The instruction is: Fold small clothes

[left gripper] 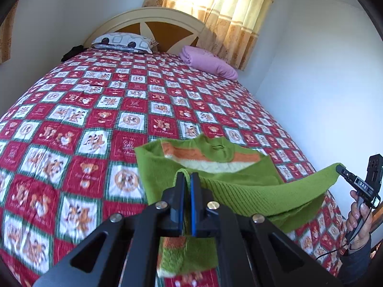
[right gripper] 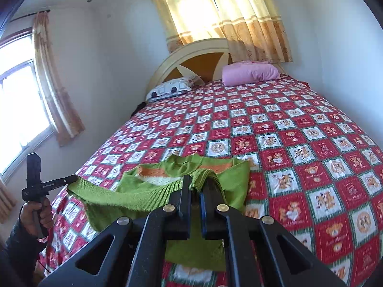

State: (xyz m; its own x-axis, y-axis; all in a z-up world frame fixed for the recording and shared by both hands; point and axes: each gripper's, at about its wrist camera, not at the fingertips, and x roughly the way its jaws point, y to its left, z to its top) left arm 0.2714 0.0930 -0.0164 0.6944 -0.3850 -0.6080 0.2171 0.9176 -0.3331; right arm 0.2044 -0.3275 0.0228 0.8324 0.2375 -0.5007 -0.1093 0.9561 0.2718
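Left wrist view: our left gripper (left gripper: 188, 179) has its jaws pinched tight on the ribbed hem of the green sweater (left gripper: 208, 165). The hem hangs lifted off the red patchwork bedspread (left gripper: 71, 119) and runs taut across to the right gripper (left gripper: 341, 168) at the right margin, closed on the other hem corner, with a hand (left gripper: 359, 217) on its handle. The collar end, with its orange and white stripes, lies flat on the cover near the foot edge of the bed; a printed pillow (left gripper: 122, 40) and a pink pillow (left gripper: 208, 62) sit well apart from it at the headboard

Right wrist view: the right gripper's jaws are likewise shut with green knit pinched between them. The left gripper (right gripper: 71, 179) shows at the left margin holding the far hem corner — the fabric sags a little between the two. The sweater's body rests close to the foot edge of the bed, nearer the edge below the side window (right gripper: 19, 107)

Step in hand, as we judge it: the bottom-to-top fold, hem raised over the body. Next move calls for carrying both corners evenly toward the collar, keeping the hem straight, lowering until it lies on the striped chest — then releasing both grips together
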